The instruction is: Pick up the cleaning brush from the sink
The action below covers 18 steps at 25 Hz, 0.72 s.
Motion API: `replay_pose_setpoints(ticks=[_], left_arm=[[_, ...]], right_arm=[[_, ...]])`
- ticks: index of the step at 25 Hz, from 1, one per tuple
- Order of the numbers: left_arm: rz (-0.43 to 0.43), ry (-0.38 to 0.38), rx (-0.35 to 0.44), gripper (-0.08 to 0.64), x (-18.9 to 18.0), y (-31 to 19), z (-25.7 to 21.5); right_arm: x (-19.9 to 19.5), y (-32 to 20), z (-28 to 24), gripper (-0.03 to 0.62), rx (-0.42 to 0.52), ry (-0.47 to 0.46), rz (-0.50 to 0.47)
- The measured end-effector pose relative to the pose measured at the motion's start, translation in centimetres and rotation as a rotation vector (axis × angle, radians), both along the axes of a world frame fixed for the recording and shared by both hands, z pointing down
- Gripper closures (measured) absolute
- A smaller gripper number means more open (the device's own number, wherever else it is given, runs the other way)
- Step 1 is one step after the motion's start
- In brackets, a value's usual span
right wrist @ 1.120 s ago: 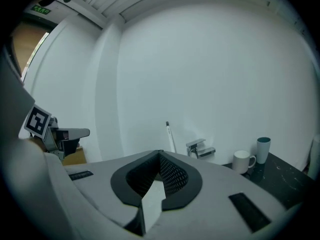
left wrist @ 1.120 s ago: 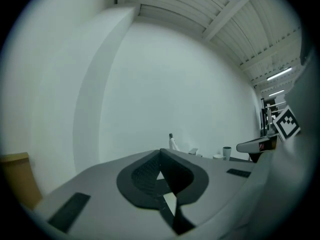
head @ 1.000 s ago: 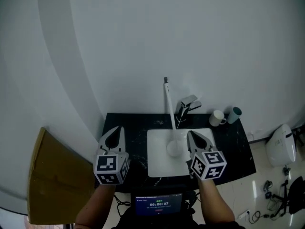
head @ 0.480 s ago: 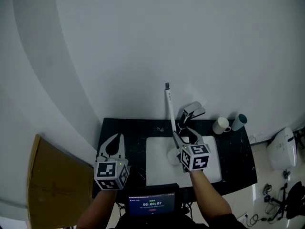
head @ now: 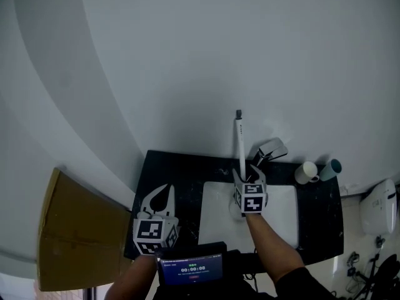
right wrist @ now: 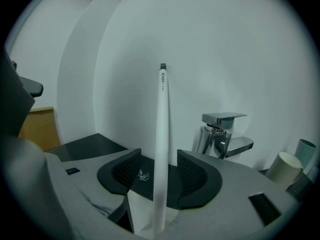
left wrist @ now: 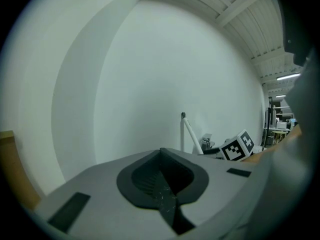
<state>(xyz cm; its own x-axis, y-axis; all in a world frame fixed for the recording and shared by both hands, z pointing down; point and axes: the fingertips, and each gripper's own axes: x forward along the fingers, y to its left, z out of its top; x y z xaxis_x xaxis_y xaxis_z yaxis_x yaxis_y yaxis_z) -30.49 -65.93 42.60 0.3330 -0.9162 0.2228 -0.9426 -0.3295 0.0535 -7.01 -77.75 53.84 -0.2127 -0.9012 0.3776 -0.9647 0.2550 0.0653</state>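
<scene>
On the black counter (head: 175, 167), the white sink (head: 215, 220) holds the brush (head: 240, 142), handle upright between your right gripper's (head: 250, 171) jaws, just opened, not yet touching; close on it, then lift. Left gripper (head: 161, 195) jaws are together

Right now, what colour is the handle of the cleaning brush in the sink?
The cleaning brush handle is white, shown best in the right gripper view.

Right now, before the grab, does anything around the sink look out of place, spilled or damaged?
Only the cleaning brush: it stands on end in the sink, its long white handle leaning toward the wall beside the faucet. Nothing spilled or broken shows. The right tongs straddle the handle, open, not touching it.
</scene>
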Motion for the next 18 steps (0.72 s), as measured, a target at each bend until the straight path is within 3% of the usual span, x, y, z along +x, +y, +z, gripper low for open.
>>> replay_pose_setpoints(ticks=[4,7,9,18], left_arm=[[-0.001,-0.002,-0.024,0.551,0.1,-0.3,1.0],[-0.008,0.001,-0.032,0.551,-0.1,-0.4,1.1],[-0.012,0.005,-0.031,0.551,-0.4,-0.4,1.1],[-0.005,0.021,-0.022,0.551,-0.5,-0.2,0.8]], right_arm=[[0.1,-0.9,1.3,0.37,-0.024,-0.007,0.005],[0.6,-1.2,2.0,0.419,-0.044,-0.007,0.029],[0.7,-1.2,1.9,0.512,-0.032,0.003,0.033],[0.4,-0.3,0.7,0.515,-0.003,-0.008,-0.011]])
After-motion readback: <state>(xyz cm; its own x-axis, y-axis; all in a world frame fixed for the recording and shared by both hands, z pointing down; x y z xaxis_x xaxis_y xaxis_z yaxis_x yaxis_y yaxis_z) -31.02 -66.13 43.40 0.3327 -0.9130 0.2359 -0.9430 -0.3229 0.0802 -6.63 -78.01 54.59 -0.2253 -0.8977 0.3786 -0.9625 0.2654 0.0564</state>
